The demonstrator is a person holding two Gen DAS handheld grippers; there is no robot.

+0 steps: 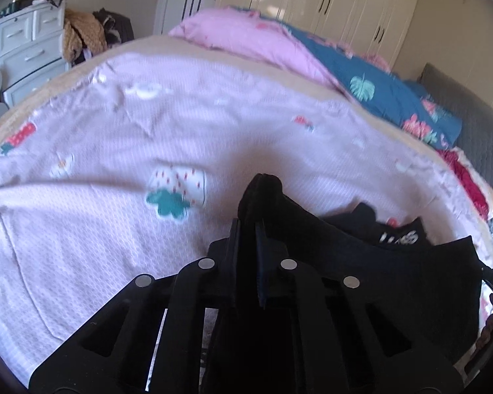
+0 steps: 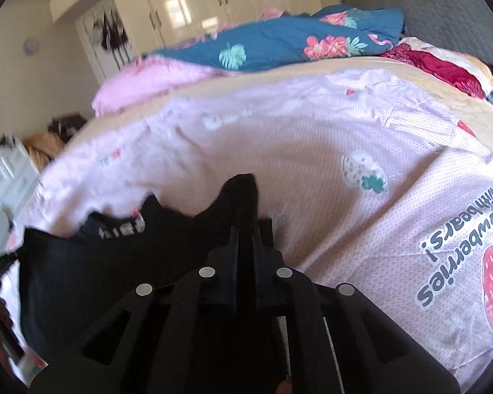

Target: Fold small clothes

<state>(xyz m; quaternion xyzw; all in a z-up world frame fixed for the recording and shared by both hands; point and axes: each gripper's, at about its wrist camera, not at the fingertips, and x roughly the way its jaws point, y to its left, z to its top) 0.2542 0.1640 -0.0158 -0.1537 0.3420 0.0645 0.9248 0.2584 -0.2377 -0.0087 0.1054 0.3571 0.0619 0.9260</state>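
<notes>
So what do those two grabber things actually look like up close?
Both look alike: the left gripper and right gripper are matte black, with two flat, narrow jaws on angular linkage arms that have cut-out openings. Four round silver pins sit across each linkage. No cables or sleeves show.

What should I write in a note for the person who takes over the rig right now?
Left gripper: jaws shut on one corner of the black garment.
Right gripper: jaws shut on another corner of it.
The garment hangs between the two, over the pink sheet on the bed.
Done: garment picked up by two corners.
Left: lay it flat, fold it, set it aside.
</notes>
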